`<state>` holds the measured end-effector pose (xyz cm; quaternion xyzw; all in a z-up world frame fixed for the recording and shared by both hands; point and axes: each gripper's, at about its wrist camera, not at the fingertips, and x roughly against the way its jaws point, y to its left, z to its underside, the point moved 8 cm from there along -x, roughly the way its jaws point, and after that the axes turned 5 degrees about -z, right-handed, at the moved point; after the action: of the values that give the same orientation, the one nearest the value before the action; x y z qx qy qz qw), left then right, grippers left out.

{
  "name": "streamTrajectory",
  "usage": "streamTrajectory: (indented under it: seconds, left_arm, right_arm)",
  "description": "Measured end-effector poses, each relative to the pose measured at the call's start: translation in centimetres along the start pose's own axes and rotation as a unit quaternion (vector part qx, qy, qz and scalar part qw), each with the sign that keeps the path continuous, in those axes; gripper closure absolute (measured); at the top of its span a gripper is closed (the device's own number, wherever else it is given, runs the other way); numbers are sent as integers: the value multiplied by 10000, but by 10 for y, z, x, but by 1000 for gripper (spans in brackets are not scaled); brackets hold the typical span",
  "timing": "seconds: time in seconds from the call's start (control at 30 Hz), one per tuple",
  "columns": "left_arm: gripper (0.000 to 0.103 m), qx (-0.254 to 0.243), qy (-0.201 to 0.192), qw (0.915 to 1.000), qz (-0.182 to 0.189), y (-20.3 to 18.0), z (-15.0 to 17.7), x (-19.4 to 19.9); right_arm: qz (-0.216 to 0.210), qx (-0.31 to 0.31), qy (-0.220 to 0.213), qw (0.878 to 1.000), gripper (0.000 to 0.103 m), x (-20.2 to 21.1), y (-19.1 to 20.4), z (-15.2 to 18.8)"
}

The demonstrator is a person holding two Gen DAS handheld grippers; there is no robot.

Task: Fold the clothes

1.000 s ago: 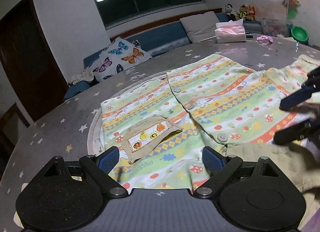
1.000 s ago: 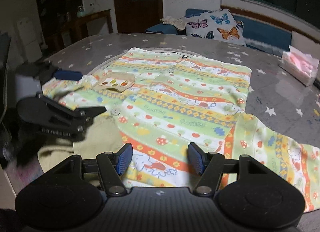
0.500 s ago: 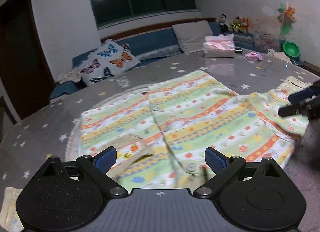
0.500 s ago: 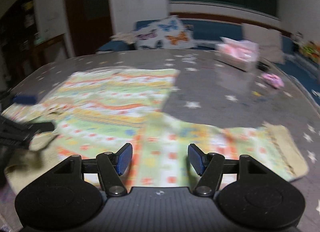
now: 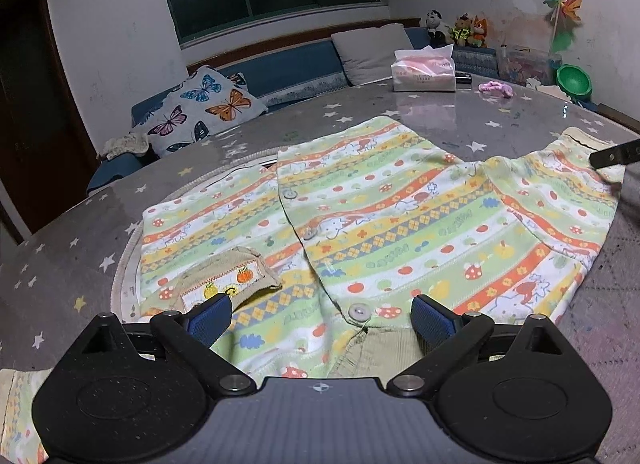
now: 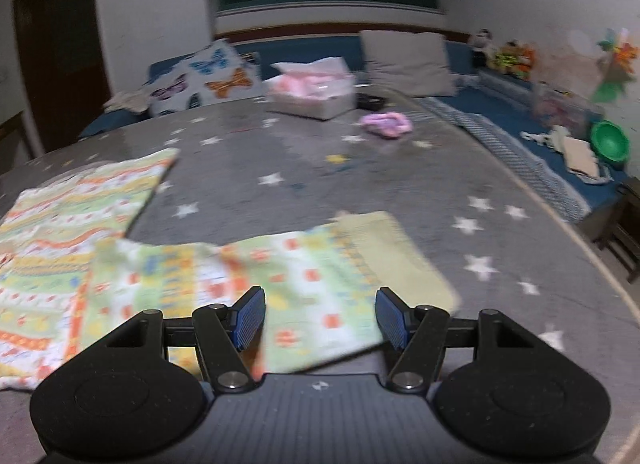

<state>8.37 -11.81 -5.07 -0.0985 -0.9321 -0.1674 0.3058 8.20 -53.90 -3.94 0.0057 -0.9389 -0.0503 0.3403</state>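
Note:
A child's striped, patterned button-up shirt (image 5: 384, 220) lies flat, front up, on the grey star-print table (image 5: 60, 248). A beige pocket (image 5: 228, 276) sits on its left half. My left gripper (image 5: 320, 312) is open and empty just above the shirt's collar end. The right sleeve (image 6: 304, 272) with its beige cuff (image 6: 400, 252) stretches out to the right. My right gripper (image 6: 320, 314) is open and hovers over that sleeve; it also shows in the left wrist view (image 5: 616, 154) beside the cuff. The right wrist view is blurred.
A pink tissue pack (image 5: 424, 74) and a pink cloth scrunchie (image 5: 498, 88) lie at the table's far side. A blue couch with a butterfly pillow (image 5: 200, 108) runs behind. A green bowl (image 5: 574, 80) and toys stand at the far right.
My right gripper has swung right, from the shirt's body to the sleeve and cuff. My left gripper drew back, then returned close over the collar end. Both stayed open.

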Motion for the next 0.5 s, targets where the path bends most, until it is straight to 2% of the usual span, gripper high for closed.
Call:
streamTrajectory:
  seconds: [0.13,0.37,0.5]
  left_arm:
    - [4,-7,6,10000,-18,0,0,0]
    - [0,1,-6,10000,-39,0,-1,1]
    - [0,24,-14,10000,-60,1,-2,2]
  right_arm:
    - [343,-83,-137,9993,40,5,-20,-3]
    - [497,-181,-76,9986,41,-1,-31,1]
    - [564,-151,-78,9983,54,1,-29,1]
